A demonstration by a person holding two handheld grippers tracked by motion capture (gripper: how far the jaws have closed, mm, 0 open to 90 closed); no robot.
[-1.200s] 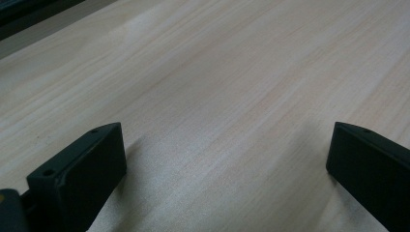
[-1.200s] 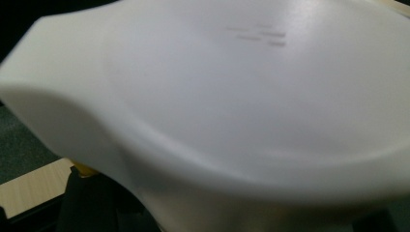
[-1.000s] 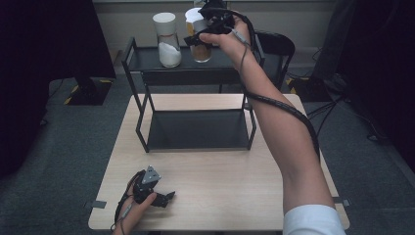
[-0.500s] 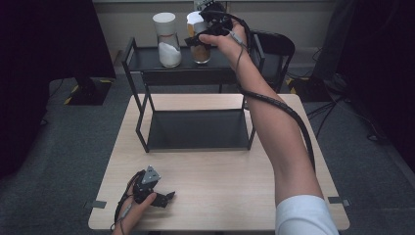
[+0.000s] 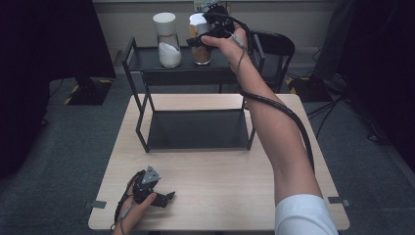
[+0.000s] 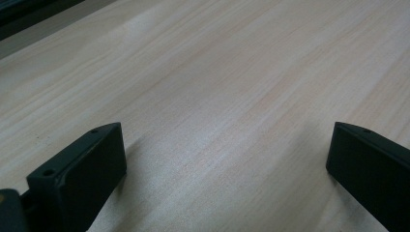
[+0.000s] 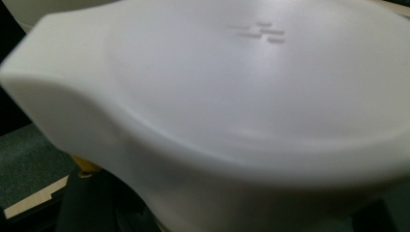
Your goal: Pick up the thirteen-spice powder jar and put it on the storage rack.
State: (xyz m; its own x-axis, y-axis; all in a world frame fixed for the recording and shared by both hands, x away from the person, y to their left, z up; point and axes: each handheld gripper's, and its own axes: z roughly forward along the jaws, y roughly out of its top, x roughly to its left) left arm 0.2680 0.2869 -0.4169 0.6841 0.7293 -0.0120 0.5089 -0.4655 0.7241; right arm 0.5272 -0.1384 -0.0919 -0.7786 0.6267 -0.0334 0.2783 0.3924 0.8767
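A clear jar of brown grains with a white lid is at the top shelf of the black rack, just right of a jar of white powder. My right gripper comes in from the right and is shut on the brown jar below its lid. The lid sits blurred and very close in the right gripper view. I cannot tell if the jar's base rests on the shelf. My left gripper lies on the table's near left part, open, with bare wood between its jaws.
The two-level rack stands on the far half of the wooden table, its lower shelf bare. A dark chair stands behind the rack at the right. The right gripper's cable hangs along the forearm.
The right hand with the brown jar has sunk slightly toward the top shelf. The left gripper has stayed where it was.
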